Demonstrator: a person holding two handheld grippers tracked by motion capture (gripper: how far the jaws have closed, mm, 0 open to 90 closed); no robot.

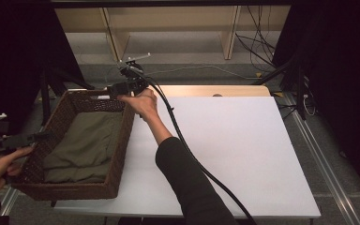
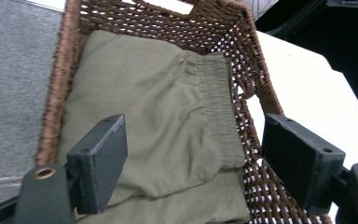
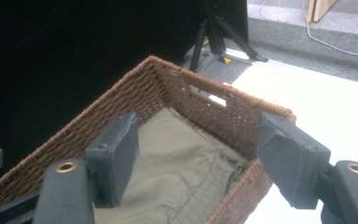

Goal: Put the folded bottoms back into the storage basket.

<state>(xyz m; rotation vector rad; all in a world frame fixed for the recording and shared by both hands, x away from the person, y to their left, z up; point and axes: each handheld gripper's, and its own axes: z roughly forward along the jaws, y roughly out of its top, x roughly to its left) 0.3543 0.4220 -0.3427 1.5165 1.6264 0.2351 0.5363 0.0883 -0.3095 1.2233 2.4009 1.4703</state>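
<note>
A brown wicker basket [image 1: 124, 140] stands on the left end of the white table. An olive-green folded garment [image 1: 84, 145] with an elastic waistband lies flat in it. My left gripper [image 1: 40, 137] hovers at the basket's left wall, near its front corner. In the left gripper view it [image 2: 191, 158] is open above the garment [image 2: 158, 107], with one jaw over the cloth and the other by the basket wall [image 2: 261, 88]. My right gripper [image 1: 115, 89] sits over the basket's far right corner. It [image 3: 196, 158] is open above the garment [image 3: 182, 154] and basket rim [image 3: 121, 88], gripping nothing.
The white tabletop [image 1: 225, 150] spreads to the right of the basket. A black cable [image 1: 187, 145] trails from the right gripper along the forearm. Beyond the table are a wooden shelf frame [image 1: 168, 23], floor cables and black stand legs [image 1: 290, 70].
</note>
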